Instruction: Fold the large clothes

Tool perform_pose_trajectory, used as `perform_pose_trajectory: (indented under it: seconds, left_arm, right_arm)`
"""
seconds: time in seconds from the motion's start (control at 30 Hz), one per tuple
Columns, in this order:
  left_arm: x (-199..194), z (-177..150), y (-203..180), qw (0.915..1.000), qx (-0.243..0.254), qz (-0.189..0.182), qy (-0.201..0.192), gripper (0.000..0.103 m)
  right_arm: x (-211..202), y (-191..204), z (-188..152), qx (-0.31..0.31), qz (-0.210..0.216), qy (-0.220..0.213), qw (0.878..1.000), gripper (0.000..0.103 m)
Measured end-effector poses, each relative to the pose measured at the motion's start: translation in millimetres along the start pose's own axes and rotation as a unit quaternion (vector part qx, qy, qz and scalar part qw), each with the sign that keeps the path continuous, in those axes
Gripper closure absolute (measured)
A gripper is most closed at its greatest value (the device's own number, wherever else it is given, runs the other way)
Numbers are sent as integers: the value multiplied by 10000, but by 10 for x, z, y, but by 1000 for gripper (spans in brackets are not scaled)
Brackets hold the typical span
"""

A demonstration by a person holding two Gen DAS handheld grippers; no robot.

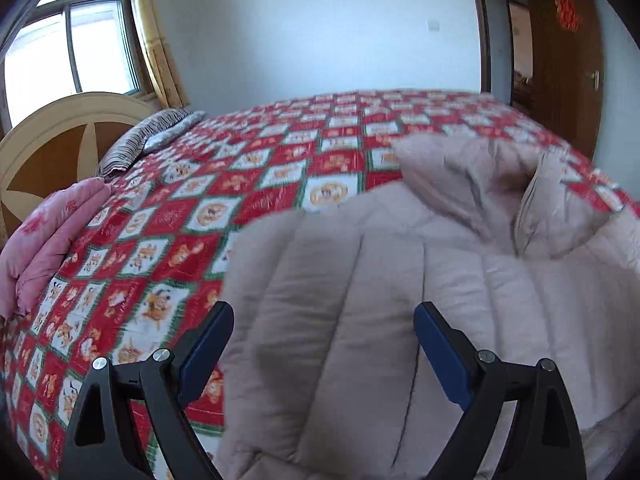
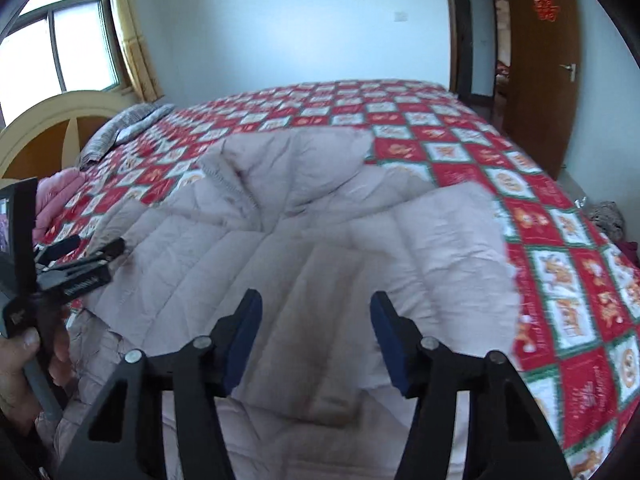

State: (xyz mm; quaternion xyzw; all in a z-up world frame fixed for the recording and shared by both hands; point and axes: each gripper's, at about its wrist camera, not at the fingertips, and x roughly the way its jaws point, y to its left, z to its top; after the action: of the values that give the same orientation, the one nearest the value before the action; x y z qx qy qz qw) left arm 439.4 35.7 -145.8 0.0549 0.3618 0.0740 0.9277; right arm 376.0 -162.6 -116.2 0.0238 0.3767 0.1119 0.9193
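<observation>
A large pale beige quilted coat [image 1: 380, 280] lies spread on the bed, its hood [image 1: 492, 184] toward the far side. It also shows in the right wrist view [image 2: 320, 232]. My left gripper [image 1: 324, 320] is open, hovering just above the coat's left part, with nothing between its blue pads. My right gripper [image 2: 316, 308] is open above the coat's right part, empty. The left gripper also shows at the left edge of the right wrist view [image 2: 96, 246], held in a hand over the coat.
The bed is covered by a red, white and green patterned sheet [image 1: 208, 208]. A folded pink quilt [image 1: 48, 232] and a striped pillow [image 1: 148, 140] lie near the headboard [image 1: 60, 136]. A brown door [image 2: 540, 60] stands at the right, a window [image 1: 68, 48] at the left.
</observation>
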Motion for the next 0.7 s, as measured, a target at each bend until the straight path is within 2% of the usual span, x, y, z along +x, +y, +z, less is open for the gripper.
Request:
perform_pose_trajectory:
  seconds: [0.1, 0.2, 0.7]
  left_arm:
    - [216, -119, -31, 9997, -62, 31, 245, 11]
    - [267, -206, -17, 9997, -140, -33, 199, 7]
    - [365, -276, -61, 9997, -121, 43, 184, 1]
  right_arm:
    - [327, 82, -62, -104, -167, 231, 9995, 43]
    - [538, 110, -236, -237, -223, 412, 9986, 43]
    - [592, 153, -383, -462, -505, 370, 9970, 43]
